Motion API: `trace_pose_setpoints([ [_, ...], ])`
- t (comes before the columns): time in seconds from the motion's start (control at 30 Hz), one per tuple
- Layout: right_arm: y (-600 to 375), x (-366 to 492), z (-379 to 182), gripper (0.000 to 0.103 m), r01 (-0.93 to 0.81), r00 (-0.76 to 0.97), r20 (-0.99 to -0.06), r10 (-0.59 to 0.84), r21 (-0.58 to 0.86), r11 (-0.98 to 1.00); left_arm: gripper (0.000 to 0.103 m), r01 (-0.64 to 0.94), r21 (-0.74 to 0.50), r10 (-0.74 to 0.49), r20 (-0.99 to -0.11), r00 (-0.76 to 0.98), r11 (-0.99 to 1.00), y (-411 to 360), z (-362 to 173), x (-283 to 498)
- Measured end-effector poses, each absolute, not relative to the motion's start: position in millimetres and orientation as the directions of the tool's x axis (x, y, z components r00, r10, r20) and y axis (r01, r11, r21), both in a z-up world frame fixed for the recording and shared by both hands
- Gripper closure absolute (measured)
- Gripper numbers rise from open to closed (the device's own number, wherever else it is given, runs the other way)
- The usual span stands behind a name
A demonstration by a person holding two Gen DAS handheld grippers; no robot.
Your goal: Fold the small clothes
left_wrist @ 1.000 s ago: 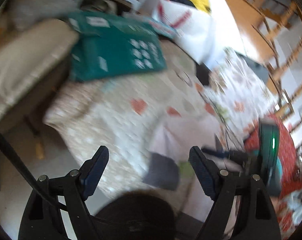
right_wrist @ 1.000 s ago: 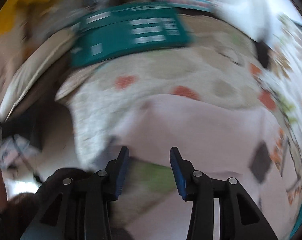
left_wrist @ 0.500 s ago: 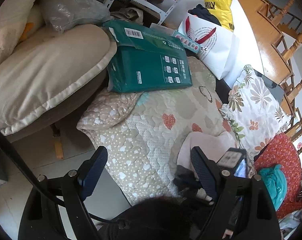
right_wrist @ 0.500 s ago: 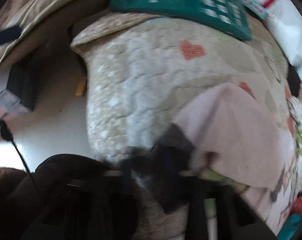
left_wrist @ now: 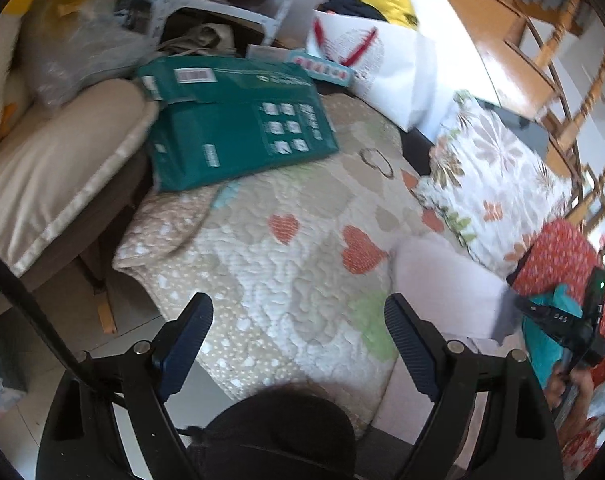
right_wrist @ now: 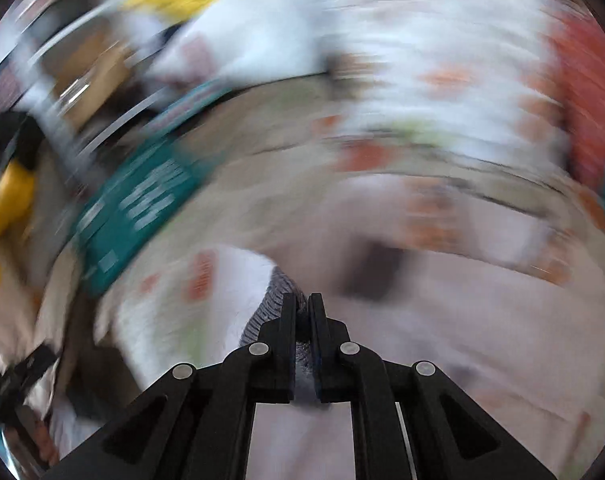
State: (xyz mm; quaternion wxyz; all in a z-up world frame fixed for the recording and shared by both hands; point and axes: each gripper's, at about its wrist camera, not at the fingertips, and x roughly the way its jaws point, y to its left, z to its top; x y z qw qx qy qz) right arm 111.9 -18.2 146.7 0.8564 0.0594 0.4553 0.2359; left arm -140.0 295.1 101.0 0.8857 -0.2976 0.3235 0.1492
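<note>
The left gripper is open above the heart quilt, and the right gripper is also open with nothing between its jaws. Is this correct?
Only partly. The left gripper is open above the heart quilt, but the right gripper is not open: the right wrist view shows its jaws shut on the grey ribbed edge of the pale pink garment.

text: none legible; green box (left_wrist: pixel 238 128) barcode label and print blurred; right view smeared

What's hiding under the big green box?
The green box lies partly on the heart-patterned quilt and partly on the beige cushion. Anything else beneath it is covered, so I cannot tell.
</note>
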Motion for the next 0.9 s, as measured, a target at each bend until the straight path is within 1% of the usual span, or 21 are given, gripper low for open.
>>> trace_pose_setpoints([
  [0.03,-45,117,141,0.097,-0.289,0.494,-0.762,0.419,0.311,0.905,0.016,-0.448,-0.414,0.072,-0.665,0.743,0.792,288,102,-135],
  [0.07,-88,125,131,0.097,-0.193,0.516,-0.78,0.354,0.297,0.935,0.015,-0.438,-0.394,0.077,-0.667,0.741,0.808,280,103,-130],
  [0.2,-186,139,98,0.097,0.018,0.517,-0.839,0.172,0.211,0.977,0.014,-0.388,-0.335,0.075,-0.667,0.742,0.858,251,109,-109],
  [0.27,-224,144,79,0.097,0.094,0.492,-0.863,0.118,0.187,0.978,0.013,-0.355,-0.316,0.061,-0.666,0.744,0.88,235,113,-96],
  [0.4,-263,147,47,0.095,0.178,0.453,-0.889,0.062,0.159,0.971,0.013,-0.273,-0.283,0.016,-0.666,0.746,0.92,201,121,-71],
  [0.47,-279,142,47,0.089,0.236,0.481,-0.876,0.039,0.172,0.957,0.013,-0.227,-0.28,-0.018,-0.665,0.747,0.933,184,125,-60],
  [0.57,-307,123,57,0.089,0.31,0.519,-0.854,-0.019,0.168,0.936,0.012,-0.171,-0.278,-0.065,-0.673,0.737,0.945,161,127,-45],
  [0.63,-318,109,71,0.089,0.313,0.562,-0.827,-0.017,0.194,0.93,0.012,-0.137,-0.279,-0.097,-0.686,0.721,0.95,145,125,-31],
  [0.73,-306,103,85,0.089,0.239,0.6,-0.796,0.08,0.274,0.931,0.012,-0.094,-0.286,-0.144,-0.707,0.692,0.954,118,117,-7],
  [0.8,-288,101,89,0.089,0.148,0.601,-0.784,0.155,0.299,0.943,0.012,-0.079,-0.292,-0.169,-0.729,0.664,0.953,100,107,9],
  [0.83,-281,101,88,0.087,0.13,0.598,-0.785,0.165,0.297,0.946,0.012,-0.073,-0.298,-0.183,-0.743,0.644,0.952,91,99,17],
  [0.87,-272,102,84,0.078,0.105,0.589,-0.79,0.17,0.283,0.954,0.012,-0.062,-0.305,-0.201,-0.755,0.624,0.95,80,90,25],
  [0.9,-265,104,79,0.072,0.101,0.582,-0.799,0.152,0.257,0.961,0.012,-0.046,-0.304,-0.214,-0.762,0.611,0.952,70,82,31],
])
